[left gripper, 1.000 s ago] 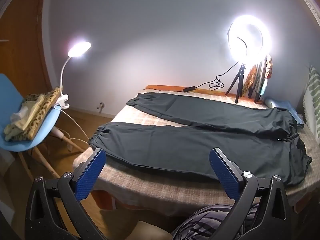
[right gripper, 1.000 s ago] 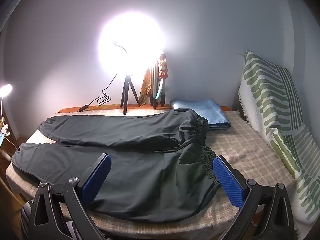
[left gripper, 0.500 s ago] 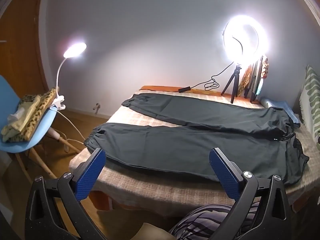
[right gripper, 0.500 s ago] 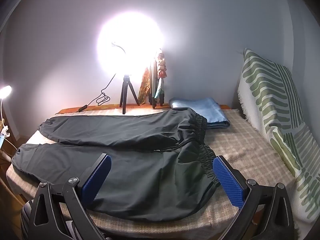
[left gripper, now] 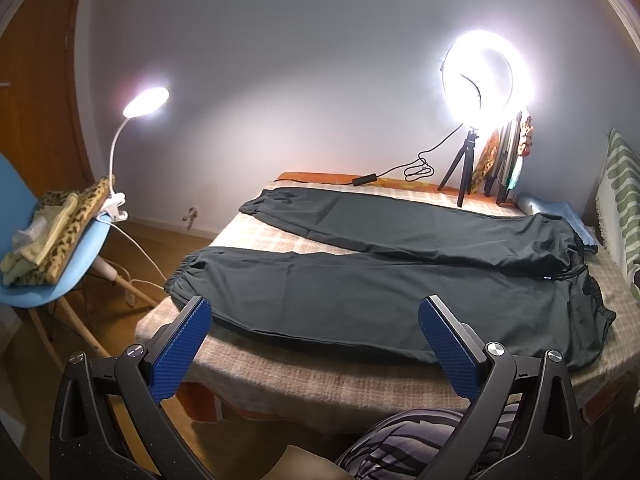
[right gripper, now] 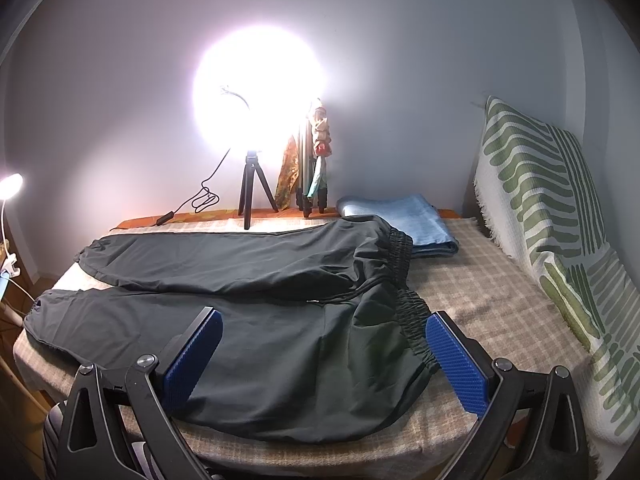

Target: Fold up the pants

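Observation:
Black pants (left gripper: 380,280) lie spread flat on a bed with a checked cover (left gripper: 320,376). The legs run to the left with cuffs near the bed's left edge, and the elastic waistband (right gripper: 412,320) is at the right. My left gripper (left gripper: 316,320) is open and empty, held above the bed's front edge near the lower leg. My right gripper (right gripper: 324,336) is open and empty, held above the hip and waistband part of the pants (right gripper: 260,340).
A lit ring light on a tripod (left gripper: 466,168) stands at the back of the bed. A folded blue cloth (right gripper: 400,220) lies behind the waistband. A green-striped cushion (right gripper: 552,232) leans at the right. A blue chair with clothes (left gripper: 48,248) and a clip lamp (left gripper: 144,100) stand at the left.
The left gripper's view has drifted slightly, so the pants and ring light sit a little further left. The right gripper has barely moved. Both grippers stay open.

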Available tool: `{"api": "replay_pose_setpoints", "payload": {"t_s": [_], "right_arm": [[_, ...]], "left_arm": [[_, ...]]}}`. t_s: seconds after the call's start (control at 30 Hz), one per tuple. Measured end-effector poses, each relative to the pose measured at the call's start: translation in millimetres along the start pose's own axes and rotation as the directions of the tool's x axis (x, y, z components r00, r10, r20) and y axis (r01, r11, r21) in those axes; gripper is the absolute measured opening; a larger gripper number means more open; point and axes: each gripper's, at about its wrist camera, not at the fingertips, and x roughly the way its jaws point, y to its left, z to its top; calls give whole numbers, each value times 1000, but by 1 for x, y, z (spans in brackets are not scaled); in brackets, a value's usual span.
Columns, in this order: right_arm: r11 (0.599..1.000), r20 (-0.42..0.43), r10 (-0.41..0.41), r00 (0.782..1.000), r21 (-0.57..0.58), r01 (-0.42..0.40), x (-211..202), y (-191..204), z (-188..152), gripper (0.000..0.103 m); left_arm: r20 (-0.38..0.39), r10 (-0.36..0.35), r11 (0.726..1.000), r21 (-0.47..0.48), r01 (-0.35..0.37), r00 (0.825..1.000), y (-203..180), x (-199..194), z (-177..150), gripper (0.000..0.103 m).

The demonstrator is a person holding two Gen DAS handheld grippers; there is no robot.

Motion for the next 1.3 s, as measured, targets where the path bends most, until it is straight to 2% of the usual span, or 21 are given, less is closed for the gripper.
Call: {"api": "replay_pose_setpoints", "payload": {"t_s": [1.3], "right_arm": [[1000, -10, 6, 1000, 7, -6, 3, 0, -1, 103]], "left_arm": [[-11, -16, 1000, 9, 16, 1000, -2, 3, -2, 103]]}}
